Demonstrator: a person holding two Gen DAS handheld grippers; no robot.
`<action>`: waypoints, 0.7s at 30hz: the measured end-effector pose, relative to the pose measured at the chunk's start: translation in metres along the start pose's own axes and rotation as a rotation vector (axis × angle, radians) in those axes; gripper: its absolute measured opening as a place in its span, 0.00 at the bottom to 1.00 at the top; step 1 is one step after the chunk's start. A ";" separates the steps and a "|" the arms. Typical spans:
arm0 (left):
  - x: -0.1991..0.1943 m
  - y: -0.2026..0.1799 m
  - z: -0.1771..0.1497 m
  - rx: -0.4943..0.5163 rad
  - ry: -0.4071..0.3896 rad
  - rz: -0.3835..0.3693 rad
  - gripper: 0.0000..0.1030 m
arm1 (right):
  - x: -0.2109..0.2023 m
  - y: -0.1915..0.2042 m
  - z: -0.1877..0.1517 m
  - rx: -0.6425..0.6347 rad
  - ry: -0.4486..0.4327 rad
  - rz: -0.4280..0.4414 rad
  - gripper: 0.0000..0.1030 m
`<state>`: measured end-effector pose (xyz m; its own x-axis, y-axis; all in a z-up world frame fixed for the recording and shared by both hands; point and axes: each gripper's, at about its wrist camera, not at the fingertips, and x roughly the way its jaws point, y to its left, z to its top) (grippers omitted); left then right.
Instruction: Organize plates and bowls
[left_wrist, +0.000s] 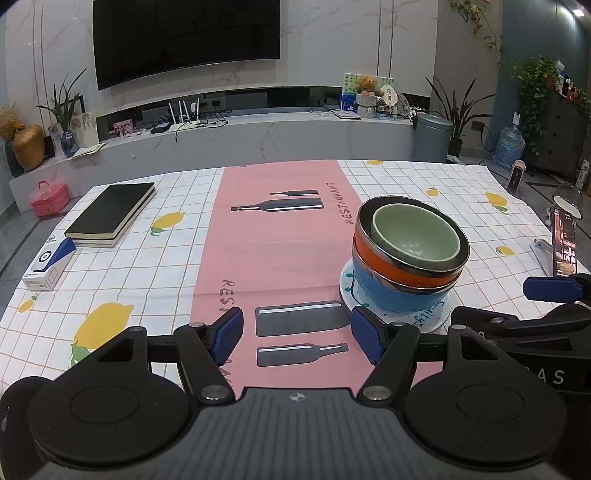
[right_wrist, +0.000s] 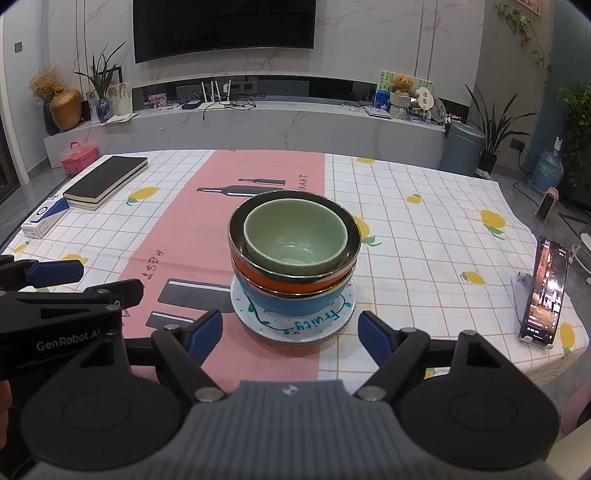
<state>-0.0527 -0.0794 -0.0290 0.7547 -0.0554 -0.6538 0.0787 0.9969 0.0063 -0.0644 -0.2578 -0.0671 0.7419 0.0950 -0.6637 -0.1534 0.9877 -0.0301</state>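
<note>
Three nested bowls (right_wrist: 293, 254) on a plate (right_wrist: 291, 325) are shown just ahead of the right gripper (right_wrist: 290, 332), centred on its line and nearer it than the left gripper (left_wrist: 297, 334), both being held wide and empty above the chequered tablecloth (right_wrist: 424, 221) before a television wall.

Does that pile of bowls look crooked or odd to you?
Slightly. The green bowl sits off-centre in the orange bowl, nearer its left rim, and in the left view the stack leans right over the blue bowl. Nothing is spilled or visibly broken on the plate.
</note>
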 end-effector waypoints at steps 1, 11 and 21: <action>0.000 0.000 0.000 -0.001 0.000 0.000 0.76 | 0.000 0.000 0.000 0.001 0.000 0.000 0.77; 0.000 -0.002 0.000 0.001 0.008 0.004 0.76 | 0.001 0.001 -0.001 0.002 0.004 0.004 0.77; 0.000 0.000 0.000 -0.007 0.009 0.008 0.76 | 0.001 0.001 -0.002 -0.001 0.003 0.011 0.77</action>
<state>-0.0527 -0.0792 -0.0291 0.7491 -0.0467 -0.6609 0.0680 0.9977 0.0067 -0.0648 -0.2574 -0.0692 0.7382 0.1052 -0.6664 -0.1618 0.9865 -0.0235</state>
